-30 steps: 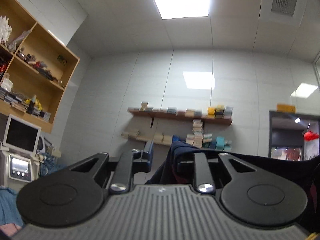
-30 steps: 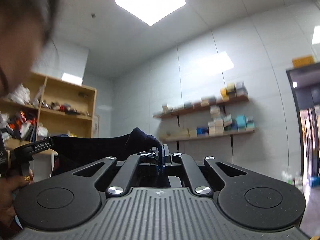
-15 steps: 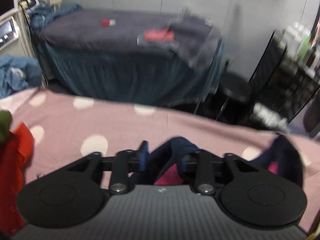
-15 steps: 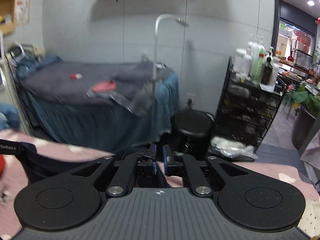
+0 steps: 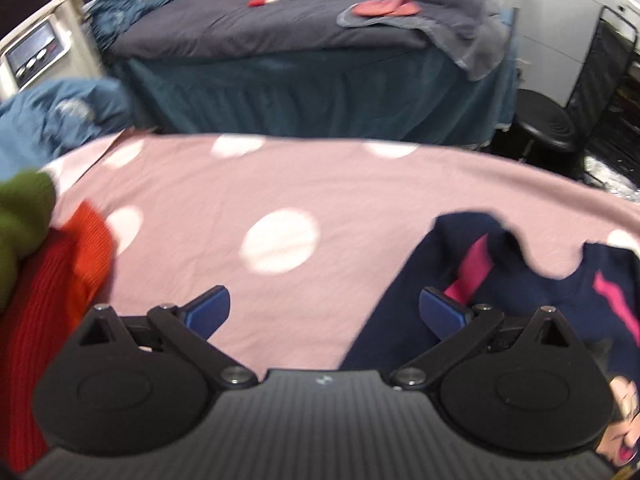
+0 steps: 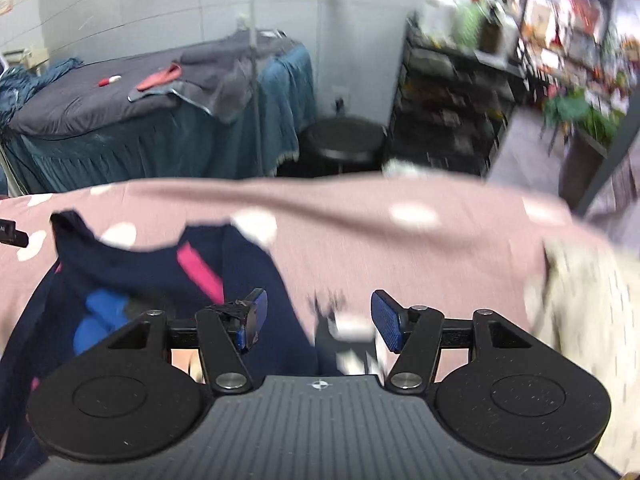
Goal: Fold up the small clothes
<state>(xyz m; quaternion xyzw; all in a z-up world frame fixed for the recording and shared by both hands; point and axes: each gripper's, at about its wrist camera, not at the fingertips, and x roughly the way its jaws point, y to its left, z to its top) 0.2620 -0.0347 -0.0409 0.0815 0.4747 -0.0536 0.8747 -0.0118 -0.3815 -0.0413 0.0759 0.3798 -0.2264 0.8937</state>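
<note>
The pink spotted cover is soft matt cloth, and on it the navy garment looks like a smooth knit with bright pink stripes, though blur hides the weave. At the cover's left edge the red-orange garment shows a coarse ribbed knit. The left gripper is matt black plastic with ridged housing, shiny metal pivot screws and blue, seemingly rubbery pads.

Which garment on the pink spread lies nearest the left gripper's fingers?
The navy top with pink stripes, right beside the open left gripper. The red knit and green garment lie off at the left edge.
</note>
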